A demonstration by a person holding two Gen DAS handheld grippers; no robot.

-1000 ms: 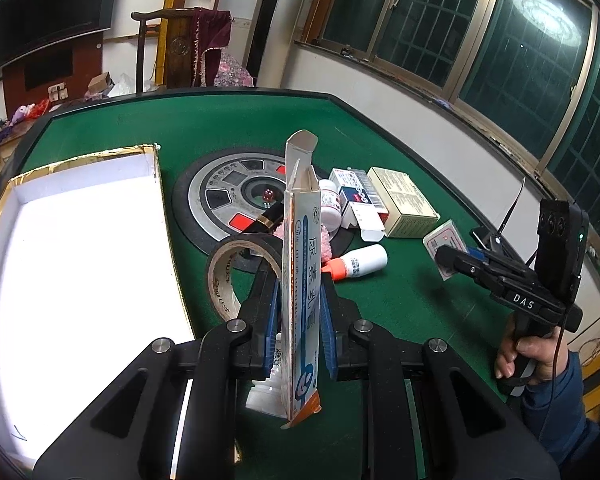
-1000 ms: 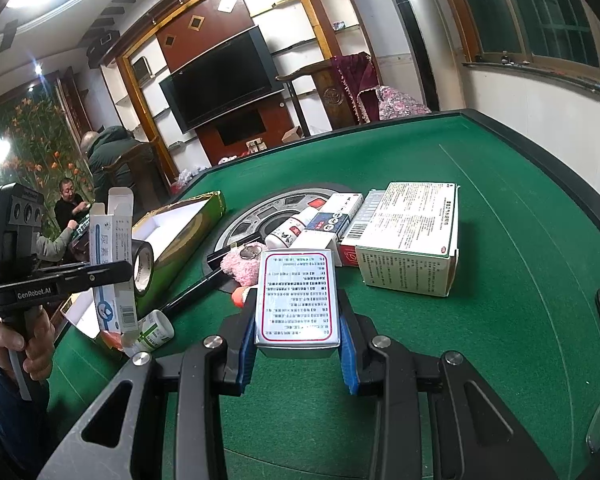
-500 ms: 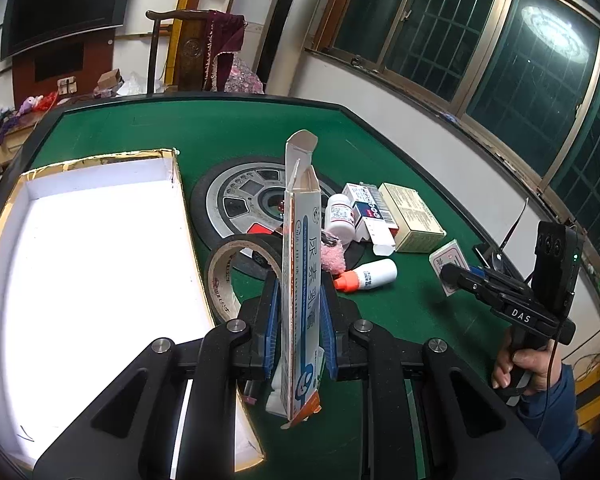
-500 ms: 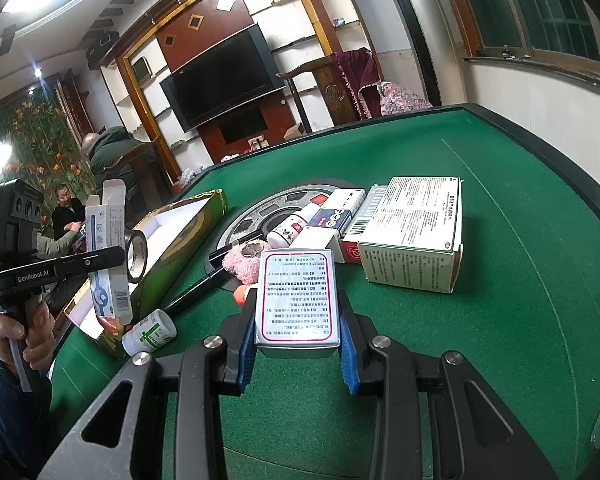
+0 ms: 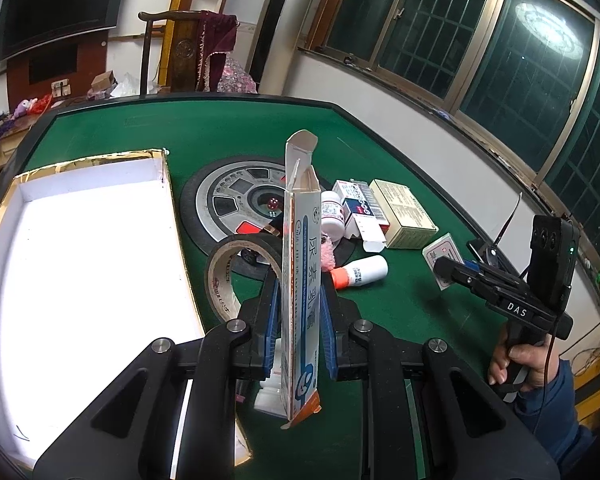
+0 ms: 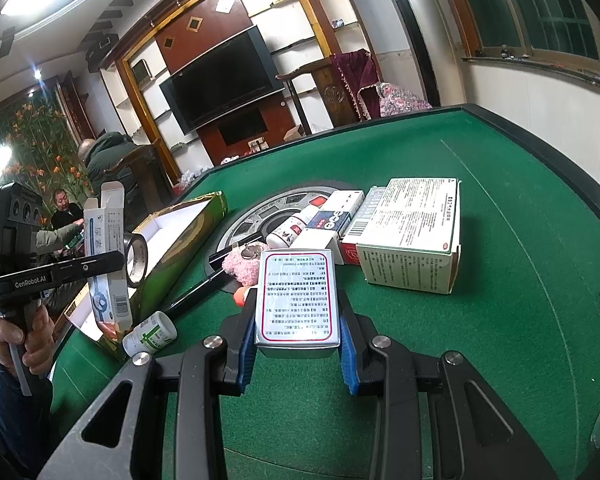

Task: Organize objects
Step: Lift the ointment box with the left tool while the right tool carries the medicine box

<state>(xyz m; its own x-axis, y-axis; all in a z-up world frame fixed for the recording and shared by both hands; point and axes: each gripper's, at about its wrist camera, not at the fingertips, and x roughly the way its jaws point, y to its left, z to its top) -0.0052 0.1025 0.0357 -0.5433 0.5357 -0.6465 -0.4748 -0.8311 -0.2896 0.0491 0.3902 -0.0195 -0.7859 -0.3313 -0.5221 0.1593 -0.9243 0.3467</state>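
Observation:
My left gripper [image 5: 300, 312] is shut on a tall white and blue carton [image 5: 300, 280], held upright with its top flap open, just right of the white-lined tray [image 5: 80, 272]. The same carton [image 6: 108, 248] shows in the right wrist view above the tray's near corner. My right gripper [image 6: 298, 320] is shut on a small silver box with a red-bordered label [image 6: 296, 296], held above the green felt. In the left wrist view that small silver box [image 5: 442, 254] sits at the tip of the right gripper [image 5: 444, 266].
A tape roll [image 5: 236, 276] stands beside the tray. On the round dark centre plate [image 5: 228, 200] and near it lie a white bottle [image 5: 332, 214], a red and blue box [image 5: 358, 208], a beige box [image 5: 402, 214], a pink fluffy thing [image 6: 242, 264] and an orange-capped bottle [image 5: 360, 270]. A green-labelled bottle [image 6: 150, 332] lies by the tray.
The left wrist view has shifted a little, with the tray and table items sitting further right and lower in frame. Both grips are unchanged.

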